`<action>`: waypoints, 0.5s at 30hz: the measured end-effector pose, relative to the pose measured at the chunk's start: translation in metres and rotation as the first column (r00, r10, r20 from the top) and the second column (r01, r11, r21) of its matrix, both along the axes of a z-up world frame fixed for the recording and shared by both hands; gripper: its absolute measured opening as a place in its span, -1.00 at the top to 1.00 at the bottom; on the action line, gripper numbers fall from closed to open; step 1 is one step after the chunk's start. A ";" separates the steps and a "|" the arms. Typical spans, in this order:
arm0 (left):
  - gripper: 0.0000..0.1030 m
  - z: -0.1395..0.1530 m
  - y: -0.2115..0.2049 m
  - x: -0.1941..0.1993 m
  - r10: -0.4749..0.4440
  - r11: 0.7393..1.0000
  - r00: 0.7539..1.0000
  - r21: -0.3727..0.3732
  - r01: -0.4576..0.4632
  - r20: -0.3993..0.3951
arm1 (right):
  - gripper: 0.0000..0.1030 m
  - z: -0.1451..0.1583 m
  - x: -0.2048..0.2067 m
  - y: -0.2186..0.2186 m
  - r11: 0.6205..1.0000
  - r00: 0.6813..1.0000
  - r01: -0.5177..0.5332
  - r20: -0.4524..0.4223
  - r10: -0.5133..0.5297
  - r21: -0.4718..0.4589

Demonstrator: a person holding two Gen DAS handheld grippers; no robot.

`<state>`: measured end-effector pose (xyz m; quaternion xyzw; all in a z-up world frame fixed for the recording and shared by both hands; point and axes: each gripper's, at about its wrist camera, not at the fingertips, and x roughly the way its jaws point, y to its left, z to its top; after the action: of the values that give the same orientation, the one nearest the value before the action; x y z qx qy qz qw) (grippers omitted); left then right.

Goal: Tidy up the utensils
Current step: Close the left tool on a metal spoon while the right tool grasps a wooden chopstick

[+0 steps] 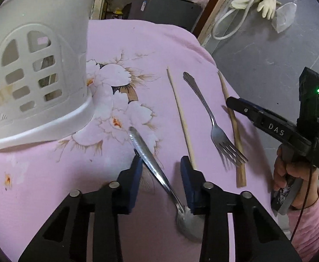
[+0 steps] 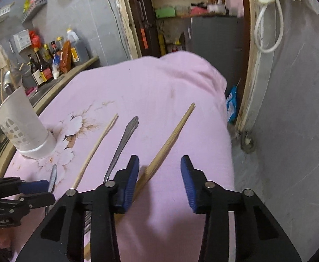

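White slotted holder far left on the pink flowered cloth over the tabletop, upright on its wider base; inside hidden from both views, contents impossible to tell, only faint dark shapes behind the slots.

Laid out on the cloth right of the holder, left to right: spoon, thin chopstick, fork, thick chopstick. All roughly parallel, running near to far, apart from one another except the fork's tines just beside the thick chopstick.

Left gripper partly open, blue pads either side of the spoon's handle; left pad at the handle, right pad clear of it, no clamp seen. Bowl of the spoon near, under the right finger.

Right gripper also partly open, astride the thick chopstick; left pad touching or almost touching the stick, right pad well clear.

Left wrist view only: spoon's bowl, fork's tines, near end of the thick chopstick, the hand in a pink sleeve holding the right gripper's grip, gloves hanging on the grey wall.

Right wrist view only: holder's open rim, sauce bottles on a ledge far left, shelves through a doorway, left gripper from the side at the spoon's handle.
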<state>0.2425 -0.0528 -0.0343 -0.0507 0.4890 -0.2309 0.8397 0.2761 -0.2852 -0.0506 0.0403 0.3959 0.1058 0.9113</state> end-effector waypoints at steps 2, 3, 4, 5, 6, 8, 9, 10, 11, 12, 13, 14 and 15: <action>0.53 -0.003 0.000 0.005 0.001 1.000 1.000 0.004 -0.001 -0.017 | 0.40 -0.001 0.004 0.001 1.000 1.000 -0.001 -0.014 0.001 0.003; 0.57 -0.003 0.001 0.006 -0.003 1.000 1.000 0.011 0.003 -0.021 | 0.45 -0.002 0.006 0.001 1.000 1.000 -0.007 -0.020 0.007 0.005; 0.59 -0.004 -0.002 0.007 -0.007 1.000 1.000 0.016 0.007 -0.023 | 0.59 -0.002 0.007 0.002 1.000 1.000 -0.013 -0.026 0.013 0.008; 0.60 -0.004 -0.003 0.008 -0.013 1.000 1.000 0.022 0.013 -0.024 | 0.63 -0.003 0.009 0.004 1.000 0.999 -0.018 -0.034 0.018 0.010; 0.61 -0.004 -0.005 0.008 -0.017 0.999 1.000 0.028 0.017 -0.025 | 0.64 -0.003 0.010 0.004 1.000 0.999 -0.025 -0.038 0.026 0.015; 0.61 -0.005 -0.011 0.009 -0.035 0.998 0.999 0.044 0.036 -0.025 | 0.68 -0.003 0.009 0.005 0.999 0.999 -0.034 -0.037 0.035 0.010; 0.61 -0.005 -0.015 0.009 -0.043 0.998 0.999 0.047 0.044 -0.026 | 0.71 -0.003 0.008 0.006 0.999 0.998 -0.042 -0.039 0.042 0.009; 0.61 -0.006 -0.017 0.010 -0.053 0.997 0.998 0.047 0.055 -0.030 | 0.73 -0.003 0.007 0.006 0.999 0.998 -0.046 -0.039 0.046 0.007; 0.62 -0.006 -0.020 0.011 -0.059 0.997 0.998 0.051 0.061 -0.031 | 0.75 -0.003 0.005 0.006 0.999 0.998 -0.052 -0.039 0.052 0.003; 0.71 -0.007 -0.021 0.010 -0.065 0.996 0.997 0.060 0.066 -0.033 | 0.78 -0.002 0.004 0.007 0.998 0.997 -0.059 -0.040 0.059 0.001; 0.76 -0.007 -0.022 0.011 -0.067 0.995 0.997 0.065 0.069 -0.035 | 0.82 -0.002 0.002 0.007 0.998 0.997 -0.066 -0.042 0.066 -0.003; 0.77 -0.007 -0.022 0.012 -0.070 0.995 0.997 0.066 0.073 -0.037 | 0.85 -0.002 -0.001 0.007 0.997 0.996 -0.075 -0.044 0.074 -0.009; 0.78 -0.008 -0.022 0.012 -0.074 0.995 0.996 0.066 0.077 -0.041 | 0.89 -0.001 -0.006 0.008 0.996 0.995 -0.087 -0.044 0.086 -0.023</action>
<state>0.2548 -0.0744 -0.0421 -0.0085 0.5142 -0.2449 0.8219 0.2701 -0.2774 -0.0518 0.0142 0.4179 0.1394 0.8976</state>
